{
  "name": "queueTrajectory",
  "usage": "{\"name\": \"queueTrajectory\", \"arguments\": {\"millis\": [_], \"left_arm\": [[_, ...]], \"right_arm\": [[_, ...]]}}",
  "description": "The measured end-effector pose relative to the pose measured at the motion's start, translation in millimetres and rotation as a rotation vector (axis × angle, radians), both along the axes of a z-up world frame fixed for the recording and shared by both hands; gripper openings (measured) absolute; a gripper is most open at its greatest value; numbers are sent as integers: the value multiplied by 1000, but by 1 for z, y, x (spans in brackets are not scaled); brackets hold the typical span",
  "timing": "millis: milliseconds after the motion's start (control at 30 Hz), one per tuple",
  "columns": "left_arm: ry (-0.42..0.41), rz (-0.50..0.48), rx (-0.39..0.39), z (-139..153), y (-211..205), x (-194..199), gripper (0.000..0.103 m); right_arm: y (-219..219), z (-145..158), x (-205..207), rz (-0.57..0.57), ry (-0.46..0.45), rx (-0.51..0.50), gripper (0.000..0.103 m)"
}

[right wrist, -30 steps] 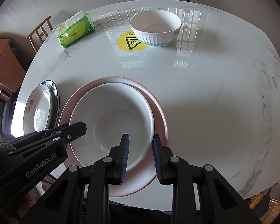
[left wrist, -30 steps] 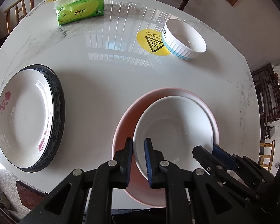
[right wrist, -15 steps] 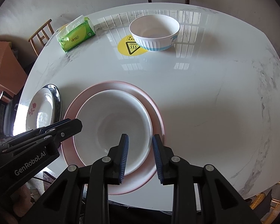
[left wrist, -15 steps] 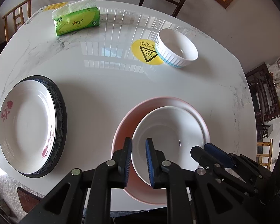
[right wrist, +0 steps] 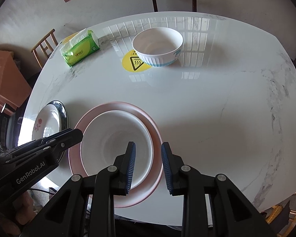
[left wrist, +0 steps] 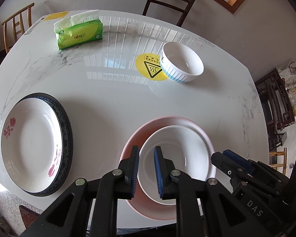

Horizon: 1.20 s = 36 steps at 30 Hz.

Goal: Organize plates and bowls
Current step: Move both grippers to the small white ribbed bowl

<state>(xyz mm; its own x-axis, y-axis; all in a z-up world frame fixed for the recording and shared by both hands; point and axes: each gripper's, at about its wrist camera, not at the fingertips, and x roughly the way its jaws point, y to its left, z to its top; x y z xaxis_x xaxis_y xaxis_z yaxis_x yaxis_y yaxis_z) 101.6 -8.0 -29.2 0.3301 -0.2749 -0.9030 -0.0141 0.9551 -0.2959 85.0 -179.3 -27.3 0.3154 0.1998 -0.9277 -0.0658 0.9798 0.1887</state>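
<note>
Since a second ago both cameras sit higher: the white bowl [left wrist: 177, 164] nested in the pink plate [left wrist: 136, 144] looks smaller, lower centre on the table [left wrist: 112, 98], rims clear of the pads. Left gripper [left wrist: 146, 169] and right gripper [right wrist: 148, 165] point steeply down over its near rim, jaws narrowly parted, pinching nothing. Ribbed bowl [left wrist: 181, 63] stays upper right; flowered plate [left wrist: 31, 146] left.
</note>
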Motion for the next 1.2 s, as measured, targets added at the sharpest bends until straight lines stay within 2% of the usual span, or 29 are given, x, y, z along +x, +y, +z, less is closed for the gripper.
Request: {"name": "queueTrajectory", "arguments": {"millis": [233,367,633,833,1200], "left_arm": [[-33,13,26,1,8,15,16],[-24,30,31,-3,13,28,17],[-10,23,44,-10,13,59,17],[11,0,61,-16,7,91,17],[27,-41,22,-13,-8,162,17]], "right_arm": [[-18,2,10,-26,-10,14,26],[-31,2,19,-44,-9,47,26],[-46,-5,44,-66,0,48,26],[-57,-15,67,-70,31,43,26],[-63,-11,132,-67,37,32,26]]}}
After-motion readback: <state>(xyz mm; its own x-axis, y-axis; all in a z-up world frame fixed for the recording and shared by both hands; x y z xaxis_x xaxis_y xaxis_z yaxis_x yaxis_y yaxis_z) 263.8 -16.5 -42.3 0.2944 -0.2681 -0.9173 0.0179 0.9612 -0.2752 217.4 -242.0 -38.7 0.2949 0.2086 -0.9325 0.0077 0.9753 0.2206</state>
